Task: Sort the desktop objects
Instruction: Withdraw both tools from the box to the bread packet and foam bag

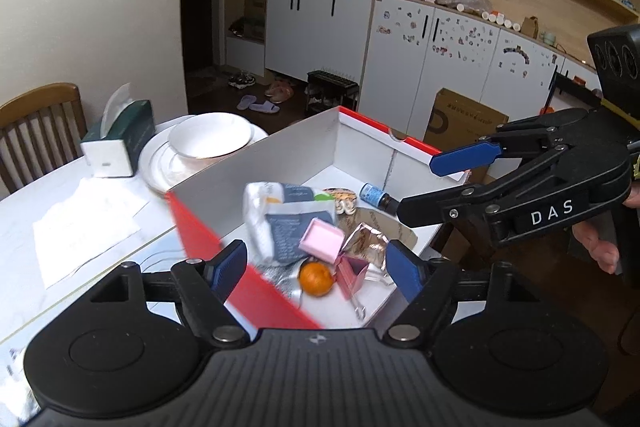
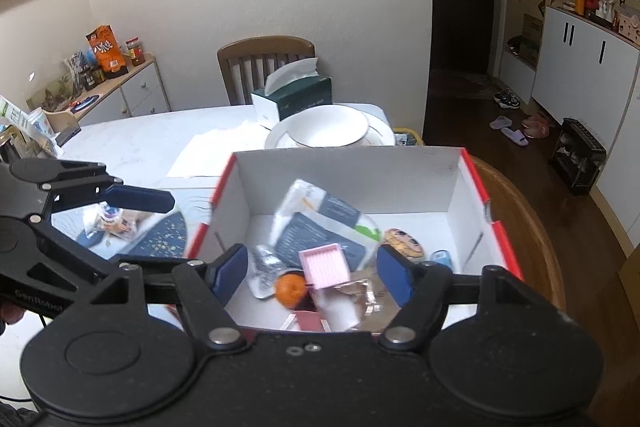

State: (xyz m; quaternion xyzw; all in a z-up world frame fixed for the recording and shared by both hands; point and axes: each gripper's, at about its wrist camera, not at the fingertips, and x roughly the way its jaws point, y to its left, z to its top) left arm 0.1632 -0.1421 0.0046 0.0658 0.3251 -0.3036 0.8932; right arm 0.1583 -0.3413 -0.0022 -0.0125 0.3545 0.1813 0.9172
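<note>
A red and white cardboard box point(image 1: 292, 151) point(image 2: 352, 171) stands on the table and holds several things: a white and navy packet point(image 1: 280, 219) point(image 2: 320, 223), a small pink box point(image 1: 322, 239) point(image 2: 323, 264), an orange point(image 1: 316, 279) point(image 2: 291, 290), a foil wrapper point(image 1: 366, 241), a small blue bottle point(image 1: 374, 195) and a round biscuit point(image 2: 403, 239). My left gripper point(image 1: 318, 267) is open and empty above the box's near corner. My right gripper point(image 2: 312, 271) is open and empty above the box; it also shows in the left wrist view point(image 1: 434, 183).
Stacked white plates with a bowl point(image 1: 210, 141) point(image 2: 328, 129), a green tissue box point(image 1: 120, 137) point(image 2: 292, 99) and white paper sheets point(image 1: 88, 223) lie on the table beyond the box. A wooden chair point(image 2: 266, 67) stands behind. A snack pack point(image 2: 112, 219) lies on a navy mat left of the box.
</note>
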